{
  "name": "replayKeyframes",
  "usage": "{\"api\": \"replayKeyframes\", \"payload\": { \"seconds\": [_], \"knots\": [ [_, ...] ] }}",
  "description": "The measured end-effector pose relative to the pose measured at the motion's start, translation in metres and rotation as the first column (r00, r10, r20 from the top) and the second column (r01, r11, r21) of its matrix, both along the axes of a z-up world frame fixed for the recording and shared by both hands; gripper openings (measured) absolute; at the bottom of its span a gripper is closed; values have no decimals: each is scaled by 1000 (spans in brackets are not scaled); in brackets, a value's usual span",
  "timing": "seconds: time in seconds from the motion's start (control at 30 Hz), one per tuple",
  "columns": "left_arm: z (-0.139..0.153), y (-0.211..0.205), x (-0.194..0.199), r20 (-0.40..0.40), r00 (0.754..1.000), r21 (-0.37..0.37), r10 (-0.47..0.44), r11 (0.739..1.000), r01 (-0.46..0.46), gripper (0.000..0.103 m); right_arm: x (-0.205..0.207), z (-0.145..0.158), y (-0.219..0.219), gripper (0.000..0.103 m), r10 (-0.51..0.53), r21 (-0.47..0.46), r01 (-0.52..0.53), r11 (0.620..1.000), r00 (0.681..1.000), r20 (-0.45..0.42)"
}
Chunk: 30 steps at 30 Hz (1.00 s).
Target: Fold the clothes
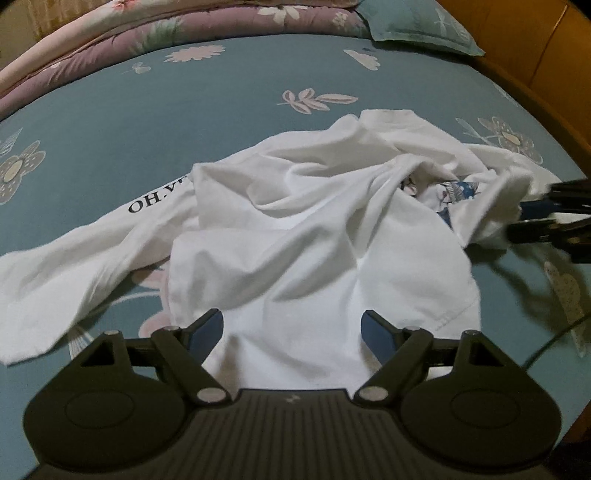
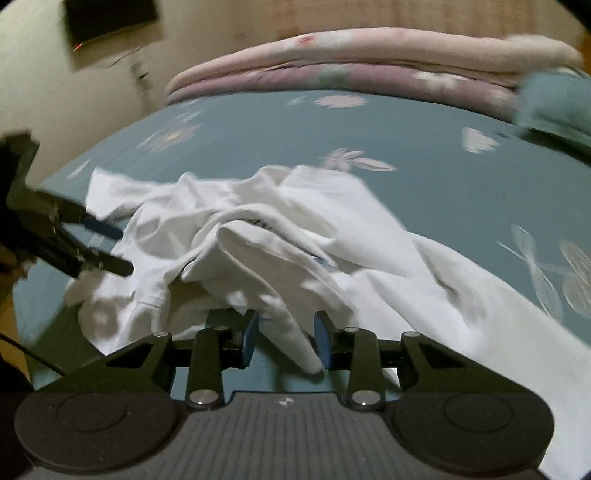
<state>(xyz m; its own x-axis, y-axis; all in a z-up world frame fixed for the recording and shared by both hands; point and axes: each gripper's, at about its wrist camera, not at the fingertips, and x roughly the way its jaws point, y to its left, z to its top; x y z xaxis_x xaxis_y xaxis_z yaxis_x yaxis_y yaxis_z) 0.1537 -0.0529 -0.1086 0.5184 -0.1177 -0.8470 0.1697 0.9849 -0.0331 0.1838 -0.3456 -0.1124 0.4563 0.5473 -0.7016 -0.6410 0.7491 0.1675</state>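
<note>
A crumpled white T-shirt [image 1: 295, 229] with black lettering lies on the teal flowered bed sheet [image 1: 184, 110]. My left gripper [image 1: 293, 328] is open, its blue pads wide apart over the shirt's near hem, gripping nothing. In the right wrist view the left gripper [image 2: 114, 247] comes in from the left at the shirt's edge. My right gripper [image 2: 286, 338] is shut on a bunched fold of the T-shirt [image 2: 258, 236], whose tip hangs below the pads. Seen from the left wrist, the right gripper [image 1: 530, 218] holds the shirt's right side slightly lifted and blurred.
A folded pink and mauve quilt [image 1: 110, 40] lies along the far side of the bed, with a teal pillow [image 1: 417, 26] beside it. A wooden bed frame [image 1: 535, 96] borders the right side. A dark box [image 2: 110, 18] hangs on the wall.
</note>
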Motion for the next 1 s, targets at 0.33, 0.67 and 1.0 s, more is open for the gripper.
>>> {"api": "replayKeyframes", "payload": {
  "seconds": [0.33, 0.67, 1.0],
  "knots": [
    [7, 5, -21, 9, 994, 0, 111, 994, -111, 82, 31, -30, 29, 39, 185, 47, -181, 982, 977, -102],
    [11, 2, -30, 16, 991, 0, 135, 991, -135, 82, 37, -42, 15, 18, 137, 144, -114, 983, 978, -159],
    [15, 1, -37, 26, 995, 1, 96, 995, -96, 82, 20, -35, 21, 14, 37, 108, -21, 994, 989, -145]
  ]
}}
